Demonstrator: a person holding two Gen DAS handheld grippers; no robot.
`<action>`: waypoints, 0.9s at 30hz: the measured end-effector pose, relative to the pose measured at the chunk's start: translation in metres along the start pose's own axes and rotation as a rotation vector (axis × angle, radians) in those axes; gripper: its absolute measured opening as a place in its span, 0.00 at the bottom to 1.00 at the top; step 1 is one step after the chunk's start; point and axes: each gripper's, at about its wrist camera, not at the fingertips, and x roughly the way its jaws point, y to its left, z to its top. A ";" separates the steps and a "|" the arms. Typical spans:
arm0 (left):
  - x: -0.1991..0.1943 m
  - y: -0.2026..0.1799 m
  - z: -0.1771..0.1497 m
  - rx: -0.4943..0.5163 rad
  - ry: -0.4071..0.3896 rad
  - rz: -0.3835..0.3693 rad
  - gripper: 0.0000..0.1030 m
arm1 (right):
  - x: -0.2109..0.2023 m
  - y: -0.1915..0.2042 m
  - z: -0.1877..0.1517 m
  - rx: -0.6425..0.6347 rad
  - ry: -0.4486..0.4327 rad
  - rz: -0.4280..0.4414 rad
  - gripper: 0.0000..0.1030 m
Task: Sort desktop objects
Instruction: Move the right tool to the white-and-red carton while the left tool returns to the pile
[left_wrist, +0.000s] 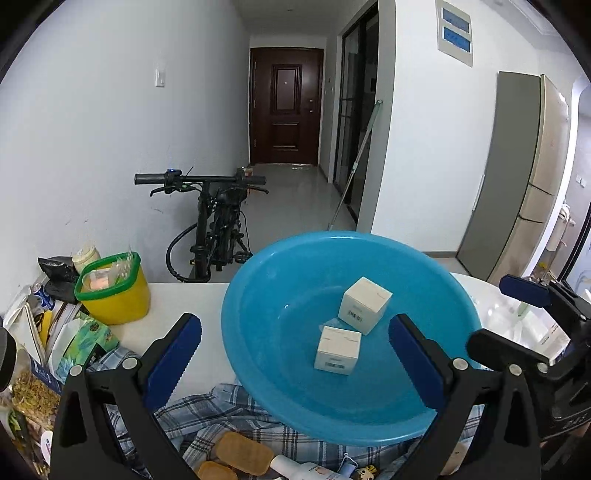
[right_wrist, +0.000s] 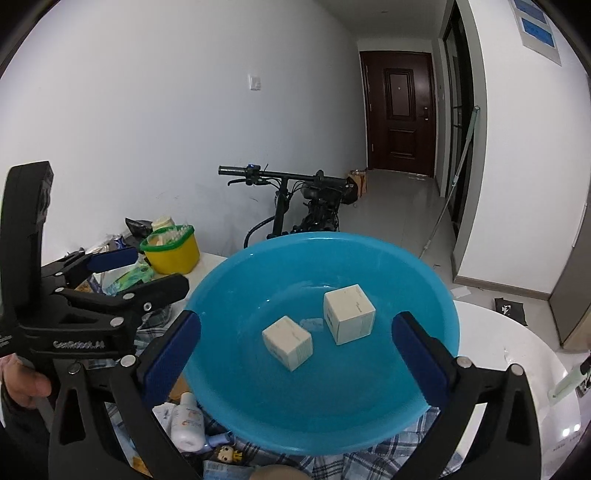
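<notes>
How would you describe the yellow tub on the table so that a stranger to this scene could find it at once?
Start from the big blue basin that holds two white boxes, then look left across the white table towards the clutter by the wall. There stands the yellow tub, upright and apart from the basin. It is the only yellow container, and a green rim runs round its top.

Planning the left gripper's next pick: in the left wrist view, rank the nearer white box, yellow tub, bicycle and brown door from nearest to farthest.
1. Nearer white box, in the blue basin, between the fingers.
2. Yellow tub, left on the table.
3. Bicycle, behind the table.
4. Brown door, at the hallway's end.
</notes>
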 end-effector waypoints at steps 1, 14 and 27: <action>-0.001 -0.001 0.000 0.002 0.000 -0.003 1.00 | -0.004 0.000 0.000 -0.003 0.006 -0.010 1.00; -0.017 -0.005 0.004 0.001 -0.018 -0.045 1.00 | -0.075 0.032 -0.063 -0.126 0.062 -0.170 1.00; -0.056 -0.012 0.010 0.024 -0.089 -0.070 1.00 | -0.040 0.069 -0.139 -0.186 0.226 -0.155 1.00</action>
